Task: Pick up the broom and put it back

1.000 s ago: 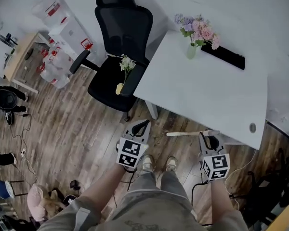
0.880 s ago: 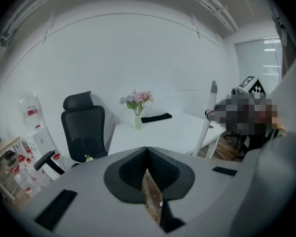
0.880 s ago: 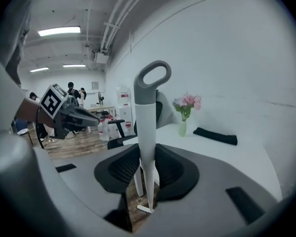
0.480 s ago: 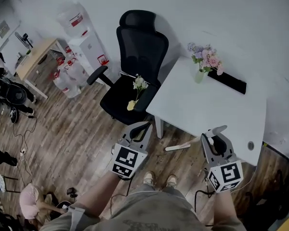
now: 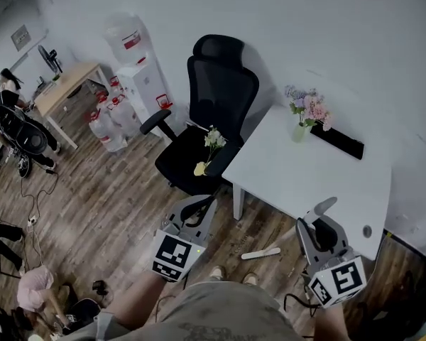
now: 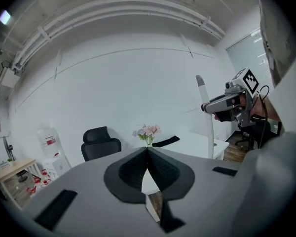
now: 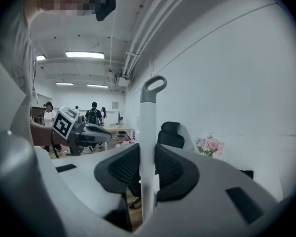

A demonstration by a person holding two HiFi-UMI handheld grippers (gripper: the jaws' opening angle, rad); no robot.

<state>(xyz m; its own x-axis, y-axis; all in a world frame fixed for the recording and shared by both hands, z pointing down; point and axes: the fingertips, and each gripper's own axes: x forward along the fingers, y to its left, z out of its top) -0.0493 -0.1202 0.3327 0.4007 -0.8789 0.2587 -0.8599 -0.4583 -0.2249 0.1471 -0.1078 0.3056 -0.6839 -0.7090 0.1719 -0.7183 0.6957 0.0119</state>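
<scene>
— Right gripper (image 7: 147, 151)?
— Clenched on the broom (image 7: 147, 112), pads pressing either side of the white handle. Held upright between the jaws, grey hanging loop at the top.
— And the left gripper (image 6: 147, 150)?
— Closed tight, tips touching, grasping nothing. Raised alongside the right one.
— Whereabouts of the broom in the room?
— In the right gripper, in front of the person, above the wooden floor (image 5: 113, 190) by the near edge of the white table (image 5: 319, 176). Lower end hard to make out from the head view.
— Surroundings?
— Black office chair (image 5: 220, 105) at the table's left, a small bunch of flowers (image 5: 211, 142) on the seat. Vase of pink flowers (image 5: 304, 112) on the tabletop near the wall. Water dispenser (image 5: 136, 59) and spare bottles (image 5: 103, 123) further left
</scene>
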